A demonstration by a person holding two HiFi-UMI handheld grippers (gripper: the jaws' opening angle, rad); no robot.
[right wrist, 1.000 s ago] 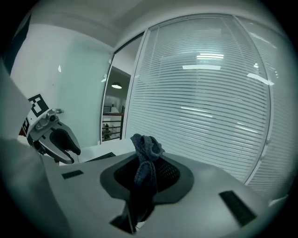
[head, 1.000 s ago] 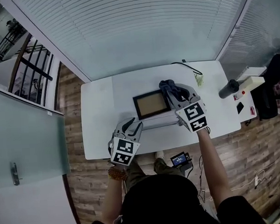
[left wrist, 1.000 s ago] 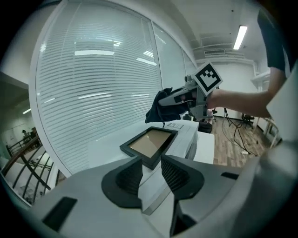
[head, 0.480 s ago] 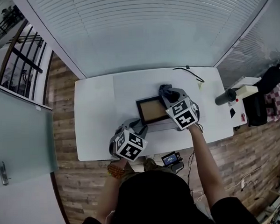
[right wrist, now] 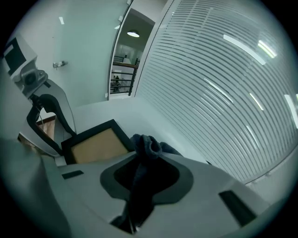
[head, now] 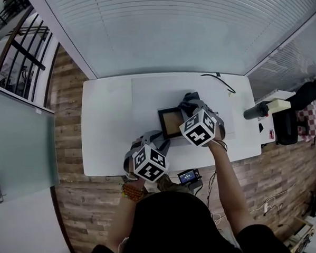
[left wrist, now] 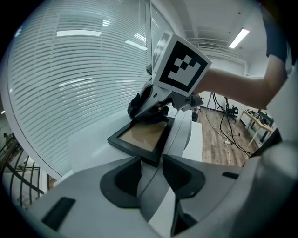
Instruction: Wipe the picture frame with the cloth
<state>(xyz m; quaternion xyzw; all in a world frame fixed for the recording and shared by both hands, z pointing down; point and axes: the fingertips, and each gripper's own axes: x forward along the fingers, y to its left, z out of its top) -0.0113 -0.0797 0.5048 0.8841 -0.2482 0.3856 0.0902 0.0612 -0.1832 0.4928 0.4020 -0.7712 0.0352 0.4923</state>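
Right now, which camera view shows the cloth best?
The right gripper view: the cloth fills the middle, clamped in the tongs of the right gripper. The left gripper view shows it bunched at the far edge of the picture frame; the head view, just a dark bit.

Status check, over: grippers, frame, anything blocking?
Left gripper opening, nothing between jaws. Right gripper shut on cloth, at picture frame far right corner. Frame flat on table. Nothing blocking.
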